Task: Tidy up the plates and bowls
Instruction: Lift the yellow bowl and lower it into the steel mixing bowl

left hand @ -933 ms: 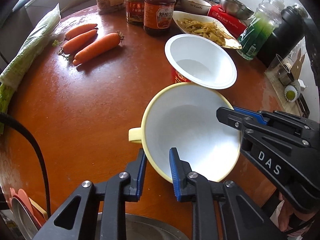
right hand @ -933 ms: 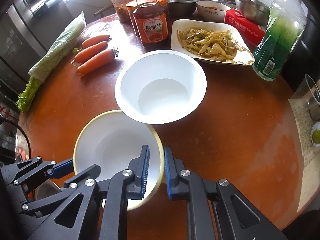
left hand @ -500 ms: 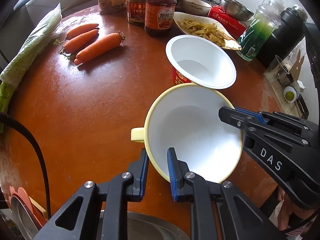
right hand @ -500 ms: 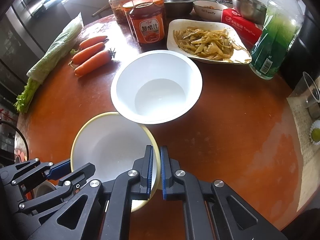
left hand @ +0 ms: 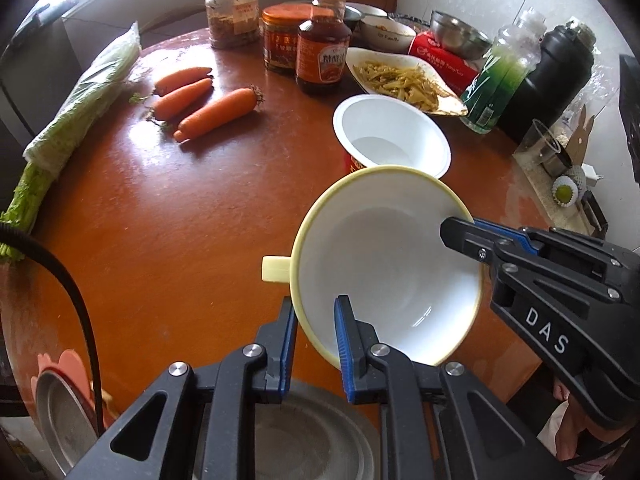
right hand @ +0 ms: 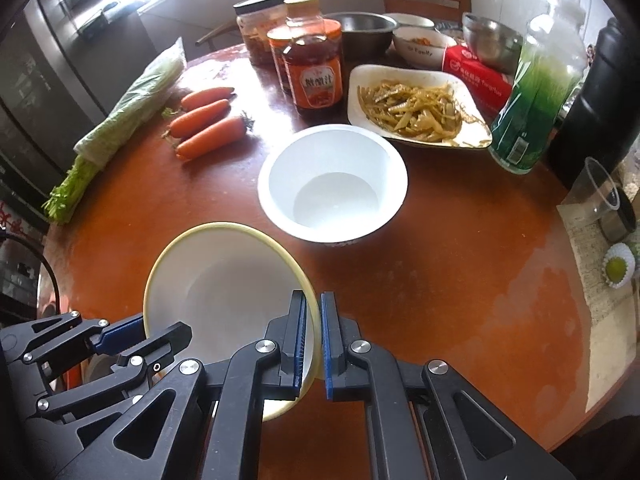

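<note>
A yellow-rimmed white bowl (left hand: pixel 384 272) with a small side handle hangs tilted above the round brown table (left hand: pixel 160 208). My left gripper (left hand: pixel 314 316) has one finger on each side of its near rim. My right gripper (right hand: pixel 314 316) is shut on the opposite rim; it shows in the left wrist view (left hand: pixel 472 232) at the right. The bowl also shows in the right wrist view (right hand: pixel 224 280). A white disposable bowl (right hand: pixel 332 188) stands empty just beyond it, with its red outer wall showing in the left wrist view (left hand: pixel 392 136).
Three carrots (left hand: pixel 192 96), bagged celery (left hand: pixel 76 108), sauce jars (left hand: pixel 320 48), a plate of food (right hand: pixel 416 108), a green bottle (right hand: pixel 536 96), steel bowls (right hand: pixel 488 40) and a black flask (left hand: pixel 548 76) stand at the back. A steel dish (left hand: pixel 304 432) lies under my left gripper.
Both grippers have closed tighter on the yellow bowl's rim and lifted it; it now sits higher and tilted, and the views have drawn back from the table.
</note>
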